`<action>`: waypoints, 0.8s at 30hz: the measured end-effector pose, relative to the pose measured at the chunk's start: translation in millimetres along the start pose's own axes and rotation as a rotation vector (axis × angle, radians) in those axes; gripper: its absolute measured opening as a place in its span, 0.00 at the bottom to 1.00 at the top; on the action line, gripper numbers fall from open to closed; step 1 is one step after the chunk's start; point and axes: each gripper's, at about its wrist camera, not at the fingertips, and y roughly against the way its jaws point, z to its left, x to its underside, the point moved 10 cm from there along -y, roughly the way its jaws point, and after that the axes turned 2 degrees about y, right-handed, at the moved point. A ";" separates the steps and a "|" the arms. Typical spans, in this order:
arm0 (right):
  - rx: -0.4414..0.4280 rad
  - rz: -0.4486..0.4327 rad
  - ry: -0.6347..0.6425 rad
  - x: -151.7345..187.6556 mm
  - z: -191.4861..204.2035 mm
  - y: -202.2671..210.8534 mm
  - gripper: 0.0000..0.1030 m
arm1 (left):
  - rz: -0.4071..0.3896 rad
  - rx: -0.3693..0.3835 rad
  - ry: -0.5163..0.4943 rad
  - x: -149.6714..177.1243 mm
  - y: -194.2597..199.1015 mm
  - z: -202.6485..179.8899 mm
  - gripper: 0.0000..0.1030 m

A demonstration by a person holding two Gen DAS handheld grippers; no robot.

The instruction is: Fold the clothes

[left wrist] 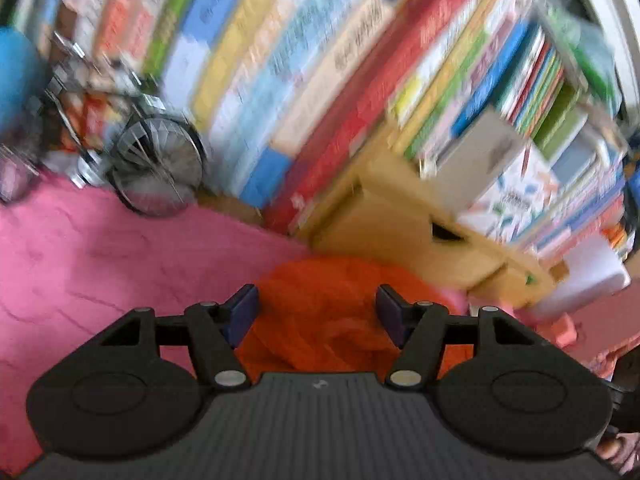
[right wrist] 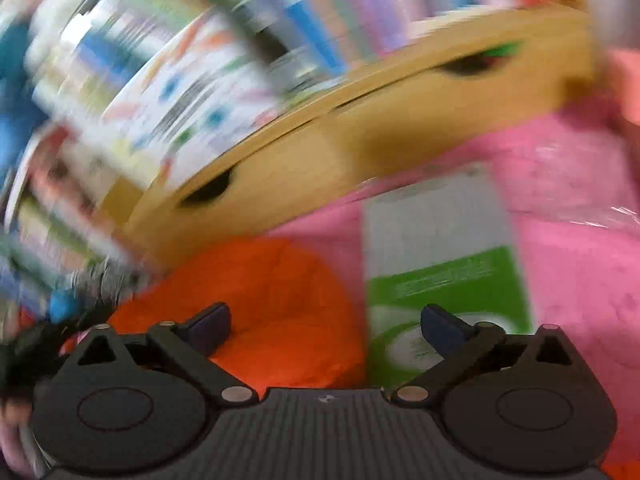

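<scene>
Orange garment bunched on pink blanket, both tongs agape, book spines unreadable

books: titles blurred | green-white box: print unreadable | orange garment: partly behind jaws

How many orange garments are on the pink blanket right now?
1. The orange garment lies bunched on the pink blanket, just ahead of both open grippers, near the wooden shelf. Blur and the grippers' bodies may hide others.
</scene>
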 end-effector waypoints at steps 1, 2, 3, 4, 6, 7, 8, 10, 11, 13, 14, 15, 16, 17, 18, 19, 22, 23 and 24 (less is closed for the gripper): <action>-0.023 0.023 0.053 6.3 11.3 -3.2 0.80 | 0.012 0.000 -0.024 6.4 -2.8 -1.7 0.43; -0.020 0.016 0.115 11.3 21.1 -3.1 0.59 | 0.006 -0.013 -0.062 12.1 -2.7 -3.0 0.26; 0.002 -0.049 0.200 11.4 32.6 3.7 0.45 | -0.018 -0.022 -0.096 15.4 1.5 -4.4 0.19; 0.025 -0.114 0.284 11.4 44.6 10.9 0.38 | -0.049 -0.020 -0.119 17.6 8.9 -6.6 0.11; 0.070 -0.245 0.453 11.4 70.5 26.9 0.23 | -0.125 0.001 -0.154 20.4 30.1 -12.3 0.09; 0.093 -0.310 0.537 11.6 84.3 35.5 0.23 | -0.178 0.008 -0.187 21.5 45.9 -17.3 0.08; 0.116 -0.376 0.621 12.0 98.6 44.5 0.22 | -0.239 0.011 -0.223 22.1 62.9 -22.3 0.08; 0.148 -0.522 0.790 13.8 130.2 65.7 0.22 | -0.395 -0.002 -0.315 22.1 102.7 -33.2 0.08; 0.123 -0.638 0.874 16.2 149.5 82.8 0.22 | -0.478 -0.016 -0.368 22.4 122.7 -38.7 0.09; 0.112 -0.787 0.983 14.3 174.8 98.6 0.26 | -0.624 -0.101 -0.518 22.3 147.0 -49.5 0.11; 0.122 -0.838 1.025 11.3 184.5 101.4 0.31 | -0.634 -0.156 -0.566 20.7 143.1 -51.0 0.13; 0.143 -0.863 1.049 6.4 189.9 99.1 0.39 | -0.590 -0.193 -0.563 17.8 130.7 -45.1 0.14; 0.189 -0.824 1.025 -4.5 184.5 83.0 0.45 | -0.545 -0.231 -0.559 15.0 118.7 -39.3 0.16; 0.241 -0.755 0.981 -17.1 174.2 61.5 0.61 | -0.496 -0.262 -0.541 12.3 106.3 -31.1 0.17; 0.286 -0.683 0.931 -26.7 162.2 42.5 0.67 | -0.436 -0.277 -0.491 10.3 94.3 -18.1 0.17; 0.325 -0.614 0.876 -34.3 149.5 26.3 0.67 | -0.382 -0.279 -0.426 9.7 86.1 -4.4 0.18; 0.317 -0.542 0.683 -37.1 115.6 24.6 0.70 | -0.343 -0.231 -0.271 14.0 91.8 23.4 0.25; 0.274 -0.553 0.644 -33.4 107.6 35.4 0.81 | -0.356 -0.232 -0.270 16.1 99.6 27.2 0.31; 0.233 -0.560 0.612 -29.1 101.4 45.5 0.87 | -0.371 -0.249 -0.279 16.8 106.9 29.5 0.33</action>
